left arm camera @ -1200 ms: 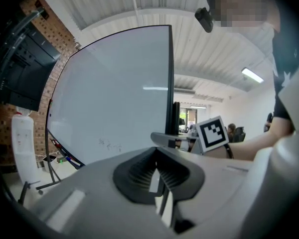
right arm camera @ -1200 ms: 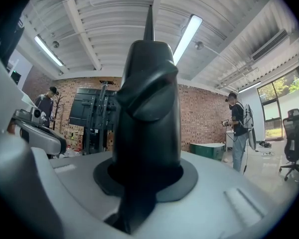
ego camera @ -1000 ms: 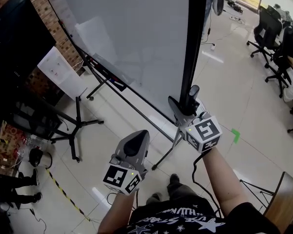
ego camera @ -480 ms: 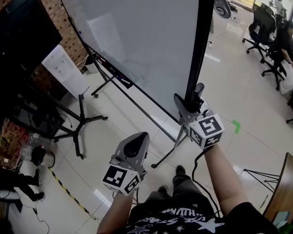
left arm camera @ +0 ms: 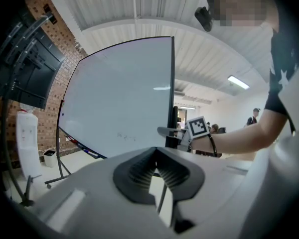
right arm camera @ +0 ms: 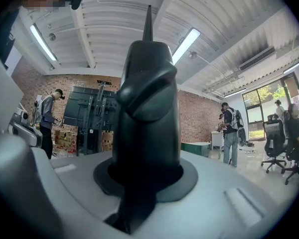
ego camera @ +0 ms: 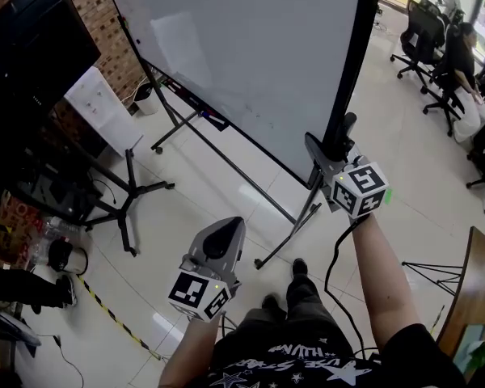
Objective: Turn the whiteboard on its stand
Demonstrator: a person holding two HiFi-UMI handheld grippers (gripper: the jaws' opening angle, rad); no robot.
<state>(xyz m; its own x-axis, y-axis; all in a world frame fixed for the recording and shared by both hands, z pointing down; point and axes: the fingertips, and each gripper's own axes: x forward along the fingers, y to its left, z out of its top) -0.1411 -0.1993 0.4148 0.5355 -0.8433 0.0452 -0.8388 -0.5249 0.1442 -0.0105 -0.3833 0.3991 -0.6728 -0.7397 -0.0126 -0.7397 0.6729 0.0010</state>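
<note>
Your right tongs (ego camera: 333,144) clamp the black side frame (ego camera: 352,63) of the whiteboard (ego camera: 250,55), which stands upright on the floor (ego camera: 218,186); your left tongs (ego camera: 225,234) are closed, empty, short of it.

My head camera looks steeply down from above on the left gripper (ego camera: 226,231), the right gripper (ego camera: 339,140) and the whiteboard (ego camera: 250,55). The left gripper view faces level toward the whiteboard from some way off, and I see the right gripper there too. The right gripper view sits tight against the whiteboard's black edge.
</note>
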